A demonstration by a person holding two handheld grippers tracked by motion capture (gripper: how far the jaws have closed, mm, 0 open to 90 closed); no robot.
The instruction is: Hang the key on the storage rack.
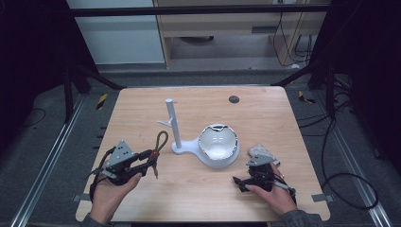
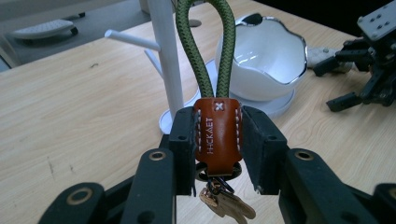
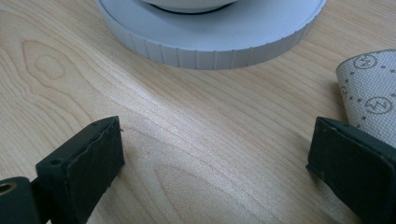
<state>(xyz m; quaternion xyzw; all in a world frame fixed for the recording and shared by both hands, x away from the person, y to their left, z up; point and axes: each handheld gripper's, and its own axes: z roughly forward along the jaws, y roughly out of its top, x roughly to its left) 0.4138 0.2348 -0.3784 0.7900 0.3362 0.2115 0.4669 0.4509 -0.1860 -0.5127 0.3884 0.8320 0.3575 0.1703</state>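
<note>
The left hand-held gripper [image 2: 217, 140] is clamping the brown leather tab of a keychain [image 2: 217, 135], its green cord loop [image 2: 208, 51] rising toward twelve o'clock and keys [image 2: 226, 205] dangling beneath, above the surface [image 1: 198, 189] at about eight o'clock from the white stand [image 1: 176, 127]. The right hand-held gripper [image 3: 215, 168] is resting with its jaws wide apart, nothing between them, at four o'clock from the white bowl [image 1: 217, 142], beside a patterned cloth [image 3: 371, 93].

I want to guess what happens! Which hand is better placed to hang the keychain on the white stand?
Left. Its tool already grips the keychain, close to the white stand. The right tool sits open on the table.
</note>
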